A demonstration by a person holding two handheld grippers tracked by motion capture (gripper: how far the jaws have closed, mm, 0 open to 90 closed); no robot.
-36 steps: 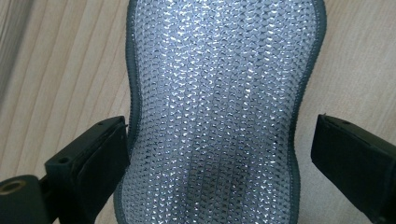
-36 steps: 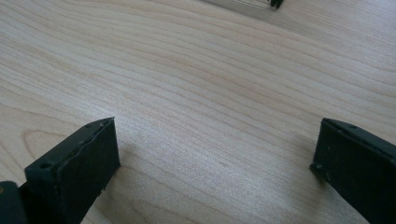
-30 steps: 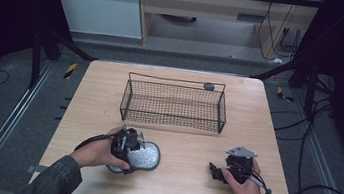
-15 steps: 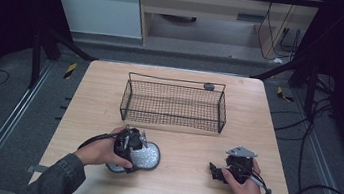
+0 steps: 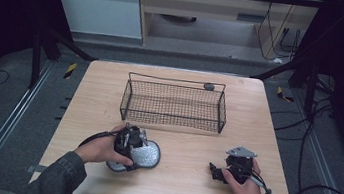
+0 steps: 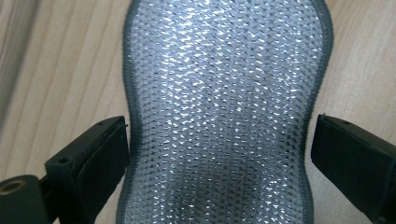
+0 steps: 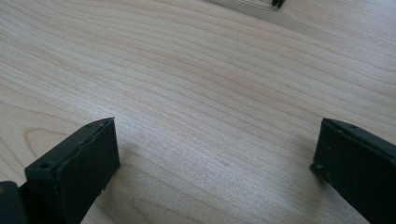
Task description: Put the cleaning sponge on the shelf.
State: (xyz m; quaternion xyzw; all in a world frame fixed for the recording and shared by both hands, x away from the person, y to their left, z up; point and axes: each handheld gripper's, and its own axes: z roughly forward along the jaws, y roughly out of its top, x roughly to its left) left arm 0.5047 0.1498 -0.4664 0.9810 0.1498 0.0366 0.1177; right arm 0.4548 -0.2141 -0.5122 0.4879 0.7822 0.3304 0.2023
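Observation:
A silver-grey woven scrubbing pad [image 5: 144, 155] with a pinched waist lies flat on the wooden table [image 5: 167, 192] at the front left. My left gripper [image 5: 130, 141] hovers right over it, held by a hand. In the left gripper view the pad [image 6: 219, 107] runs up between the two black jaws, which stand wide apart on either side of its waist without pinching it; the left gripper [image 6: 219, 158] is open. My right gripper [image 5: 218, 172] rests near the front right, open, with bare wood between its jaws [image 7: 215, 163].
A black wire basket [image 5: 174, 105] stands in the middle of the table toward the far side. A small dark grey object [image 5: 208, 86] sits by its far right rim. Cables trail from both grippers toward the front edge.

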